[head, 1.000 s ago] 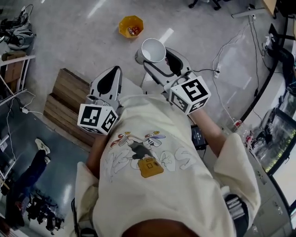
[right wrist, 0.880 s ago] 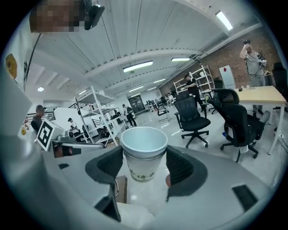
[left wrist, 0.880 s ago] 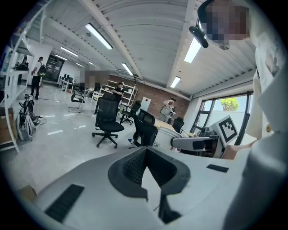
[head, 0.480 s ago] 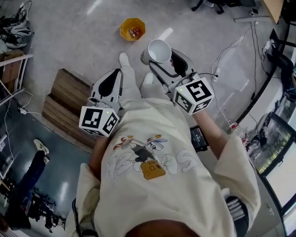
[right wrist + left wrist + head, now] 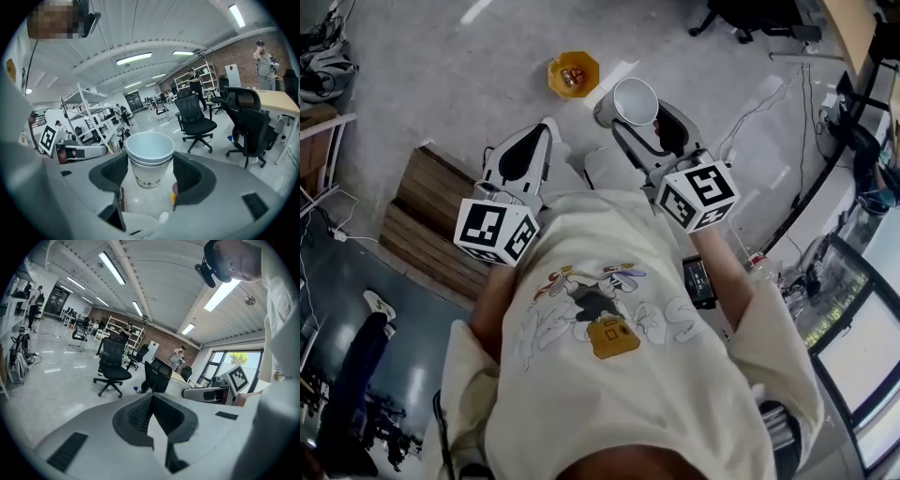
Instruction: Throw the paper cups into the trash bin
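Currently the right gripper (image 5: 150,165) clamps two nested paper cups (image 5: 150,149) upright between its jaws; the inner cup is empty. Ahead of the cups and apart from them, the orange trash bin (image 5: 555,82) stands on the floor, holding a few small reddish bits. The left gripper (image 5: 151,405) is closed on nothing.

Trash bin (image 5: 573,74) beyond paper cups (image 5: 635,101)
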### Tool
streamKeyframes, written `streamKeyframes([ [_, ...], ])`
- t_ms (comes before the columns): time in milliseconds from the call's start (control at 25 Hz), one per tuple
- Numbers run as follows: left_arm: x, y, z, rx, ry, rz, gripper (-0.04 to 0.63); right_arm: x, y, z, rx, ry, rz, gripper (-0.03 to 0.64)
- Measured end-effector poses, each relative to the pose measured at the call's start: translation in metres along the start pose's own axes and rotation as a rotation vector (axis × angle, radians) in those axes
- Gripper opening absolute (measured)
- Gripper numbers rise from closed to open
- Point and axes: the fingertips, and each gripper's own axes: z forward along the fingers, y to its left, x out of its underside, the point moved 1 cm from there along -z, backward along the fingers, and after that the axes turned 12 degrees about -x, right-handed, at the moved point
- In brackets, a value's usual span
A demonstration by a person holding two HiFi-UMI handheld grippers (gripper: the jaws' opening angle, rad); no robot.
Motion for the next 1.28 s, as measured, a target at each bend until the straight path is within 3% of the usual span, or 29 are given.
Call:
streamKeyframes([
  [280,-0.021,0.017,0.033,-0.064,0.003,-0.021,0.005,-0.024,-0.031,0.023,-0.047,0.023,-0.007,0.307],
  [520,-0.008,0.017,0.064,-0.074,0.049,-0.022,0.006,-0.019,-0.062,0.037,-0.071,0.066,-0.017,0.307],
  [800,0.018,0.030,0.110,-0.077,0.075,-0.052,0.006,0.014,-0.093,0.068,-0.078,0.134,-0.037,0.307],
  [1280,0.099,0.069,0.191,-0.105,0.185,-0.050,0.006,0.084,-0.155,0.148,-0.117,0.270,-0.052,0.307],
])
